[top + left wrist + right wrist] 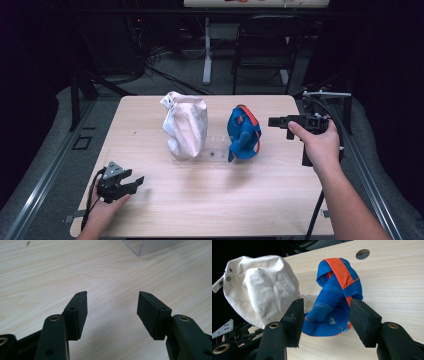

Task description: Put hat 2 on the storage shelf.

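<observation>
Pale wood grain covers the table (pixel 165 210), and in the lower left of the high view the left gripper (pixel 131 183) rests low on it, jaws spread with nothing between them, well apart from the clothes. Centre frame, a cream cap (pixel 184 126) stands upright beside a clear plastic stand (pixel 214 150); just right of it the blue-and-orange cap (pixel 243 132) stands upright too, its long axis running top to bottom of the frame. At right, the right gripper (pixel 271 122) hovers level, jaws wide and empty, pointing left at the blue cap's upper part. This hand is by far the nearer, so a short push leftward should bring the cap between the pads.
</observation>
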